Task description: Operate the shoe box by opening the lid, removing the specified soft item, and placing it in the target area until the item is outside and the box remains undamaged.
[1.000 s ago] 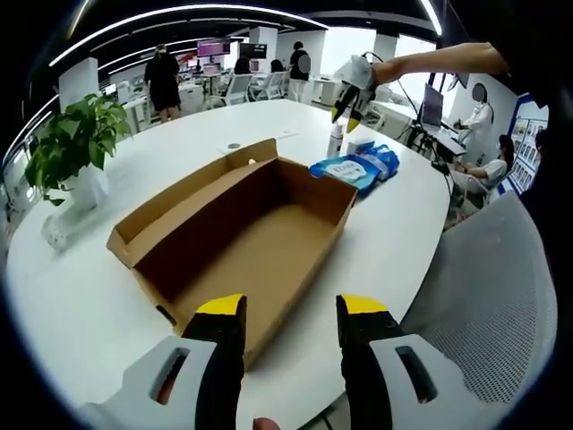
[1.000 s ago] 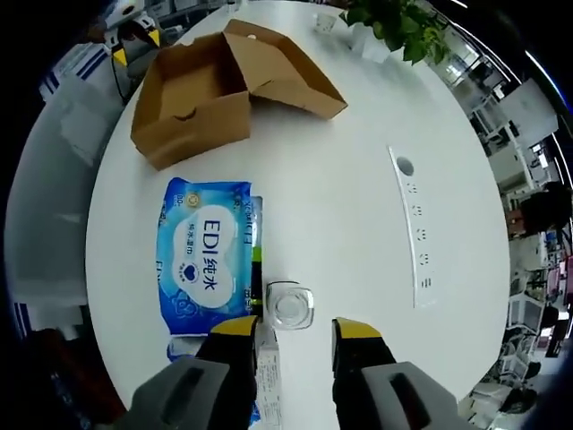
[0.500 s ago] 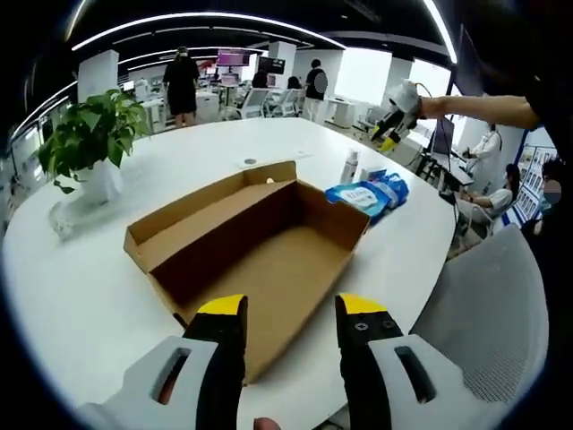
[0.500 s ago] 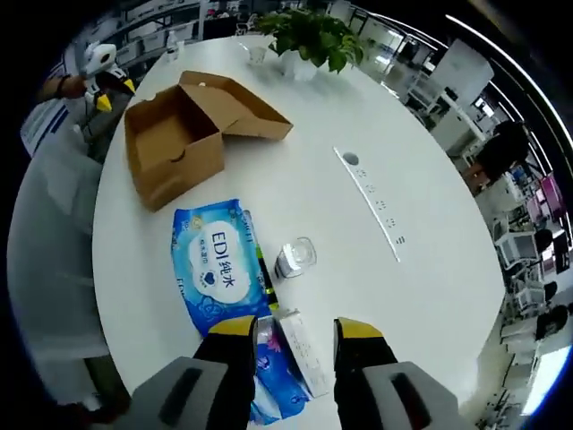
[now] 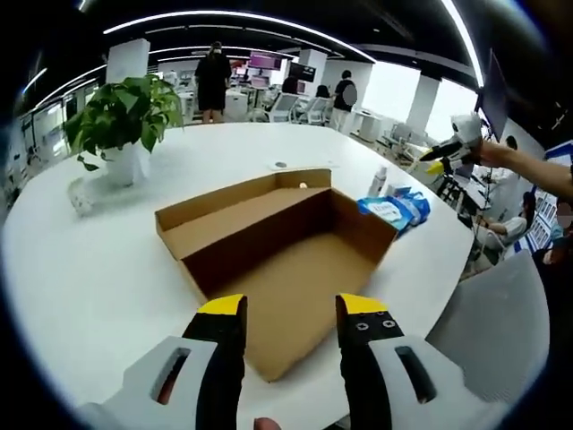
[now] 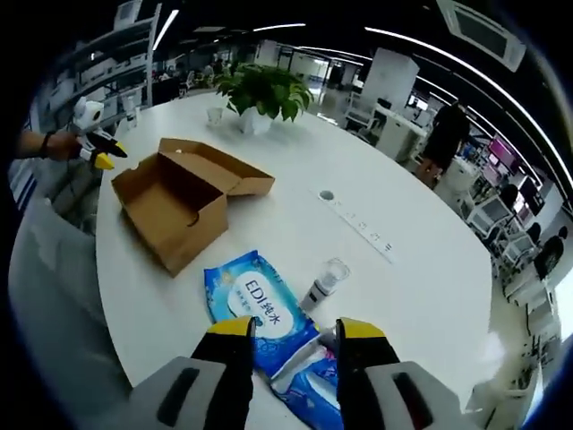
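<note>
A: L gripper (image 5: 292, 309) jaws apart, nothing between them, hovering over near edge of the shoe box (image 5: 286, 260). R gripper (image 6: 297, 330) also apart and empty, above the wipes packs.

B: vs 1 s ago?

A: R has pulled up and back off the table; it was low over the bottle (image 6: 324, 280), now much more of the table (image 6: 421, 287) is in frame. L cam swung too. Box hasn't moved.

B: Task impact?

A: Lid folded back, box reads empty and undamaged. Soft item, the blue wipes pack (image 6: 258, 309), lies on table beside box. Looks basically done.

B: Obstacles?

A: Plant (image 5: 121, 112), power strip (image 6: 356, 228), second blue pack (image 6: 313, 390) at R jaws. Nothing blocking.
</note>
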`<state>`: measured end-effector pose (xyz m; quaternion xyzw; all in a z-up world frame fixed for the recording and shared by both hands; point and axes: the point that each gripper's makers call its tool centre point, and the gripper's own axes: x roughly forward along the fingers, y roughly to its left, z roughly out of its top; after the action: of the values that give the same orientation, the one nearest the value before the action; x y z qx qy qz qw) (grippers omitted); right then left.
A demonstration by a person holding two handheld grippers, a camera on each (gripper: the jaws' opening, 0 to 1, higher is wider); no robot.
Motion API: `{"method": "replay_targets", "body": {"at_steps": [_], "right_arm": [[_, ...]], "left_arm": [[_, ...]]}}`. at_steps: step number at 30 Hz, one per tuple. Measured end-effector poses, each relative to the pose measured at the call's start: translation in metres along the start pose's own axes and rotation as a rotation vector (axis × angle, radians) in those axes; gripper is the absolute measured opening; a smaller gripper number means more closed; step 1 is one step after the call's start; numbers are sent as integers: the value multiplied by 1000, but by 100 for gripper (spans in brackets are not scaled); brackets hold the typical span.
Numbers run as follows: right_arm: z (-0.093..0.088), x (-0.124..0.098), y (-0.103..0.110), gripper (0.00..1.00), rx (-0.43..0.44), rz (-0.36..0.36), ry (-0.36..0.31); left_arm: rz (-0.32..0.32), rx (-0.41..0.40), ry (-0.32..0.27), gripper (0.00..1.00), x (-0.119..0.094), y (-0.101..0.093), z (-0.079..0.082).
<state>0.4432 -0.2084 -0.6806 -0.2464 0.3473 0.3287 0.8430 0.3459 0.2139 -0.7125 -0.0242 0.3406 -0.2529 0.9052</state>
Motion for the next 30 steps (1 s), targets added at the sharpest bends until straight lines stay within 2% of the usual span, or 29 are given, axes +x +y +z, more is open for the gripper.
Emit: {"method": "replay_targets", "body": {"at_steps": [8,11,16,20,24,30], "right_arm": [[7,-7,32,34,83,13,-60],[14,-8,45,34,130,19,-103],[19,-4,67,36,205,38,-144],[22,3,86,36,253,52,-166],[27,6,103,37,298,64,-195],[28,13,123,38,348,72,-208]], "left_arm": [[52,-54,10,44,6,12,-9],[98,-69,42,45,8,20,-18],[149,-147,35,47,13,32,-26],[193,-146,64,53,15,40,-36],[238,-170,89,53,16,52,-45],[229,-215,121,49,27,56,-56]]}}
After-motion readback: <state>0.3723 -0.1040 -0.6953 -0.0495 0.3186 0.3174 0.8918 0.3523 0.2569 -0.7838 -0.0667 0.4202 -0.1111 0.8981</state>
